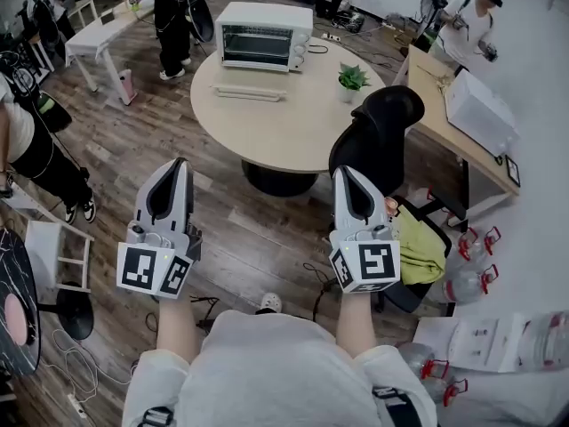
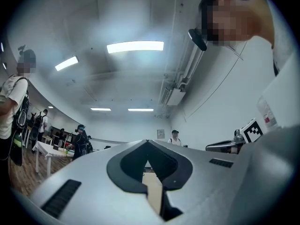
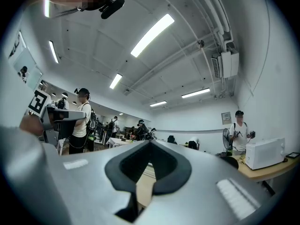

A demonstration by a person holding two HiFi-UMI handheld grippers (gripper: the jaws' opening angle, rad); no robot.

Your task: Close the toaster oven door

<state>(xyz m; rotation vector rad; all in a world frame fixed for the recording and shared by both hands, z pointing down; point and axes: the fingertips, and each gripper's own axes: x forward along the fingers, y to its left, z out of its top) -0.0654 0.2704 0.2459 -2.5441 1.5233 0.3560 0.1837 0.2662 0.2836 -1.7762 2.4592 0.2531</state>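
A white toaster oven (image 1: pixel 264 36) stands at the far side of a round beige table (image 1: pixel 293 127). Its door (image 1: pixel 250 92) appears folded down flat onto the tabletop in front of it. Both grippers hang over the wood floor, short of the table's near edge and well apart from the oven. My left gripper (image 1: pixel 180 163) is shut with nothing in it, its tips meeting in the left gripper view (image 2: pixel 148 141). My right gripper (image 1: pixel 342 172) is also shut and empty, its tips (image 3: pixel 150 142) together and tilted slightly upward.
A black office chair (image 1: pixel 378 136) stands at the table's right, close to my right gripper. A small potted plant (image 1: pixel 352 80) sits on the table. A desk with a white box (image 1: pixel 480 109) is at right, water jugs (image 1: pixel 467 265) lie on the floor, and people stand at the back.
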